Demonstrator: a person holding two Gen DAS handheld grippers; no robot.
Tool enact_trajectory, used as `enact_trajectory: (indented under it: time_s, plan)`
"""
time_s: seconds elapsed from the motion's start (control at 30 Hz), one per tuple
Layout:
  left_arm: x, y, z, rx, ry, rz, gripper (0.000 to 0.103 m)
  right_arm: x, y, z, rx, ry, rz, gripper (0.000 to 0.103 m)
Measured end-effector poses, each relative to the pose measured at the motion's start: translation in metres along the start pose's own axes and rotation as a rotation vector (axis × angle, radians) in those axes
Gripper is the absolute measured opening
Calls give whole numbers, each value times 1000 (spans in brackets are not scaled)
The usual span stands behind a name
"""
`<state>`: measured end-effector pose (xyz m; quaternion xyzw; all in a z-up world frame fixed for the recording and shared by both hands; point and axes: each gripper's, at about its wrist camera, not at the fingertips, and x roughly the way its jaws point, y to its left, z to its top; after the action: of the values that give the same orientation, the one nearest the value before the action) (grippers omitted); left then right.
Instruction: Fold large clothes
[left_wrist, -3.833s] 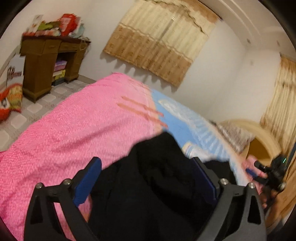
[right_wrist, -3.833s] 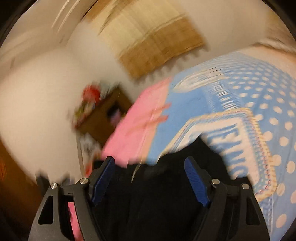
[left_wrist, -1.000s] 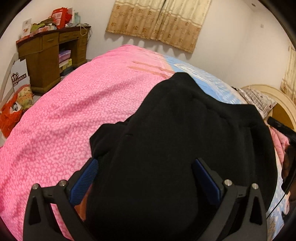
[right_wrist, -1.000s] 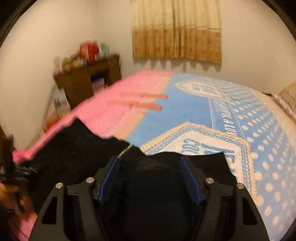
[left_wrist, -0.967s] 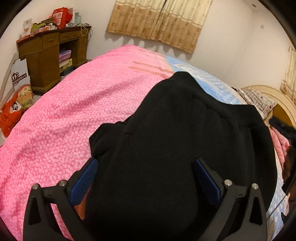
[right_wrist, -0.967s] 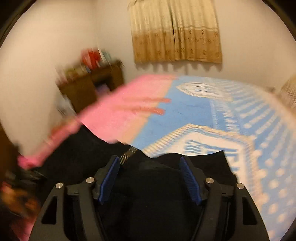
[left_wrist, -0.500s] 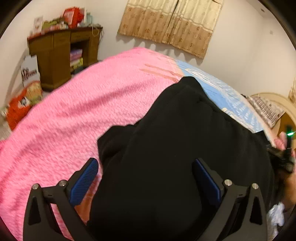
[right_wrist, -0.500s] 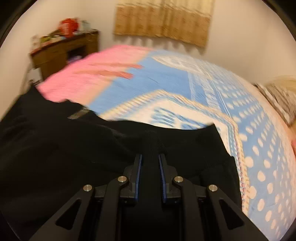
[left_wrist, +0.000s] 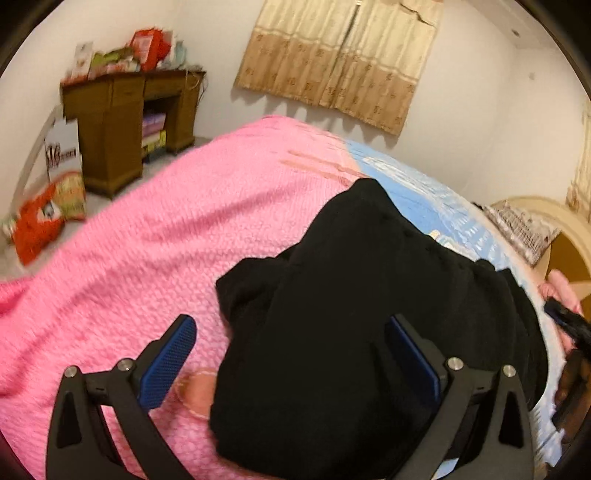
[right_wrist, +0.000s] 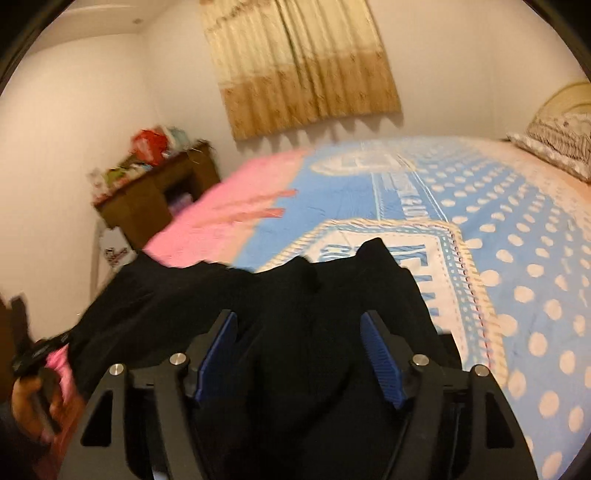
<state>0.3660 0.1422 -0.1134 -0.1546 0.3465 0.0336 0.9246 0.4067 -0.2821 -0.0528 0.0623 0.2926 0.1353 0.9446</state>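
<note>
While the black garment (left_wrist: 354, 332) lies bunched up on the bed, both grippers hover right over it with their jaws spread wide and nothing clamped in either one. From the left wrist view, the left gripper (left_wrist: 291, 365) has its blue pads (left_wrist: 168, 360) apart, one over the pink blanket (left_wrist: 155, 251) at about 8 o'clock and the other sitting over the black fabric at about 4 o'clock. The garment fills the lower middle and right of that view, its far edge running up toward 12 o'clock where pink meets the blue dotted bedspread (right_wrist: 517, 229).

From the right wrist view, the right gripper (right_wrist: 299, 354) is open too, with dark cloth lying between and under its fingers. The garment stretches off to 9 o'clock, where a hand (right_wrist: 33, 402) holds the other tool.

Around the room: a wooden desk (left_wrist: 122, 122) piled with stuff at 10 o'clock, beige curtains (left_wrist: 343, 62) at 12, a patterned pillow (right_wrist: 557, 144) at 2 o'clock by the headboard. Both views are a bit blurry.
</note>
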Motion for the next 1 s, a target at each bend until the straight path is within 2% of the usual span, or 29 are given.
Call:
enact_trajectory:
  time_s: [0.07,0.13,0.2,0.27,0.3,0.37,0.43,0.47,0.53,0.6,0.63,0.67,0.7,0.77,0.8,0.9,0.97,1.0]
  plan:
    - [7,1,-2,4,29,27,103,-8,4,-13,-20,24,5,70]
    - [19,5,-7,-6,65,48,103,0,2,-32,-39,96,-21,70]
    - [33,11,-15,-30,114,50,103,26,-6,-56,-79,248,-163,70]
    - [38,22,-19,-88,125,5,103,26,-8,-61,-73,241,-163,70]
    - [38,24,-20,-102,122,-9,103,21,-1,-58,-86,247,-197,70]
    - [37,22,-19,-57,109,-2,103,13,13,-47,-78,228,-239,70]
    - [39,19,-19,-24,114,10,103,-2,43,-29,-92,143,-185,70]
    - [41,19,-18,-16,125,19,103,-5,64,-22,-114,116,-126,70]
    - [43,17,-17,-6,134,47,103,0,94,-16,-146,109,-17,70]
    - [43,15,-17,-7,127,62,103,24,129,-20,-202,157,17,70]
    - [44,16,-18,-11,125,63,103,44,146,-29,-238,210,39,70]
    - [43,18,-18,-23,122,63,103,72,162,-47,-285,313,15,73]
    - [41,20,-19,-30,119,60,103,87,172,-61,-341,335,-42,79]
    - [40,24,-21,-40,120,41,103,88,187,-76,-431,258,-110,81]
    - [39,25,-21,-38,120,36,103,83,187,-76,-419,258,-111,81]
    - [37,27,-21,-40,114,17,103,61,165,-61,-328,257,-9,80]
    - [36,28,-22,-45,109,6,103,39,145,-51,-268,200,8,80]
    - [35,29,-23,-46,105,0,103,22,126,-43,-230,138,-15,80]
